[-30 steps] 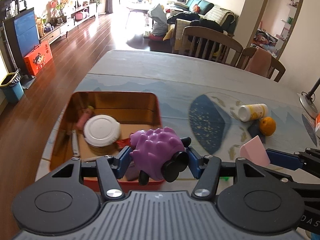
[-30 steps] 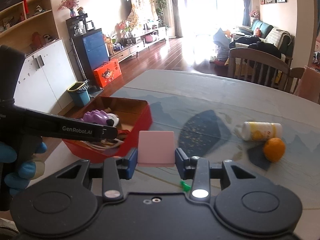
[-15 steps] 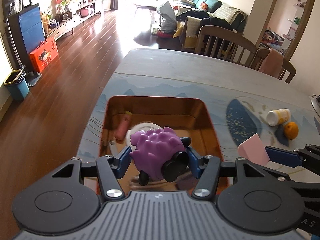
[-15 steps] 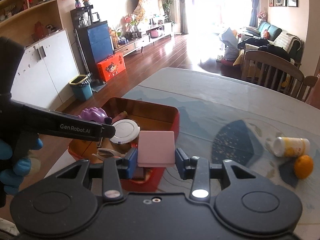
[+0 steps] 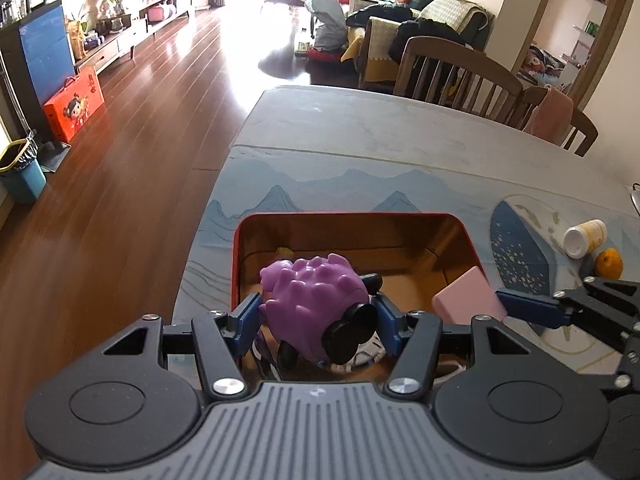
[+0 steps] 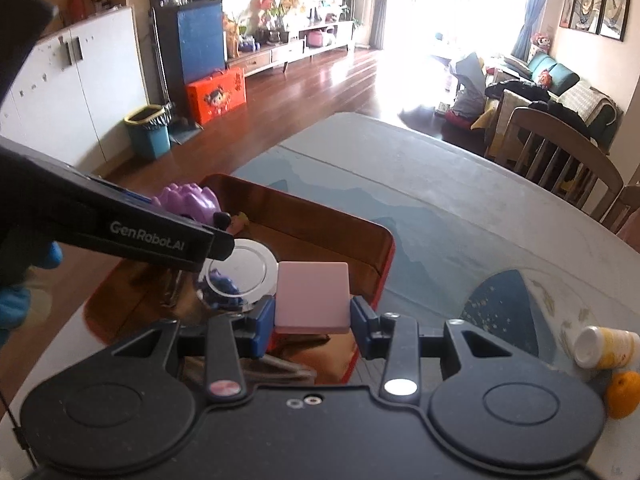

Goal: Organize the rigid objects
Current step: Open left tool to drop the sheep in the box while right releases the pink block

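both grippers have swung in over the red tin (image 5: 468, 236) since a second ago, when it sat off to the left. left gripper (image 5: 316, 318) clamps the purple sheep toy (image 5: 316, 300), a knobbly hard figure with black face and feet; right gripper (image 6: 312, 316) pinches the pink block (image 6: 312, 294), smooth and square. both hang above the tin's inside. best to lower each clear of the white lid (image 6: 248, 270), then release.

Black gripper (image 5: 316, 318), blue pads (image 5: 248, 322)
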Motion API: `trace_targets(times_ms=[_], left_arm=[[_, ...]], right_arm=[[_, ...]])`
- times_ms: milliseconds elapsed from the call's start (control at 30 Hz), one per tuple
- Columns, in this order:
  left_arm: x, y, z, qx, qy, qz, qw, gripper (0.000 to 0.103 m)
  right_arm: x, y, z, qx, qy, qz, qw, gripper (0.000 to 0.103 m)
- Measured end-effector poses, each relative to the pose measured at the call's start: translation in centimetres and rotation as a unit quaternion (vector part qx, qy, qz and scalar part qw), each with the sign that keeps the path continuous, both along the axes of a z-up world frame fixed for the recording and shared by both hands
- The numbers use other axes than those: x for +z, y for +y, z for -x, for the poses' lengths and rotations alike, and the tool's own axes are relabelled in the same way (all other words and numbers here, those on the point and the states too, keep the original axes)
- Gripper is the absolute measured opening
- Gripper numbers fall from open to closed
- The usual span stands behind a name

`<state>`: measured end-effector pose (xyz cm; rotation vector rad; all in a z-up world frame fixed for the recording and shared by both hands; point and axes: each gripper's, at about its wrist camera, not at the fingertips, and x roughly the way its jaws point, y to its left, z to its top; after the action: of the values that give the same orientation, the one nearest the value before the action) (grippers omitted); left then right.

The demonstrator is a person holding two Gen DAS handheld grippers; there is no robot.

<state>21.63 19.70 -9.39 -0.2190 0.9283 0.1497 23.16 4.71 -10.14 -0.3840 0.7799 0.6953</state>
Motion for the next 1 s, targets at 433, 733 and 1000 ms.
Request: trace_targets(times_ms=[433, 733, 1000], left_arm=[[-1.5, 0.7, -2.7, -0.022, 0.01, -0.021, 0.9995, 0.059], [-2.2, 0.2, -3.5, -0.041, 0.016, -0.029, 0.9986, 0.059], [-2.3, 0.1, -3.9, -0.044, 0.017, -0.033, 0.9984, 0.059]], right_arm=[[-2.5, 2.8, -0.5, 0.019, -0.005, 0.058, 0.998, 0.039], [-2.8, 3.5, -0.4, 0.021, 0.004, 0.069, 0.997, 0.039], [-2.8, 3.3, 0.4, 0.028, 0.013, 0.069, 0.997, 0.045]])
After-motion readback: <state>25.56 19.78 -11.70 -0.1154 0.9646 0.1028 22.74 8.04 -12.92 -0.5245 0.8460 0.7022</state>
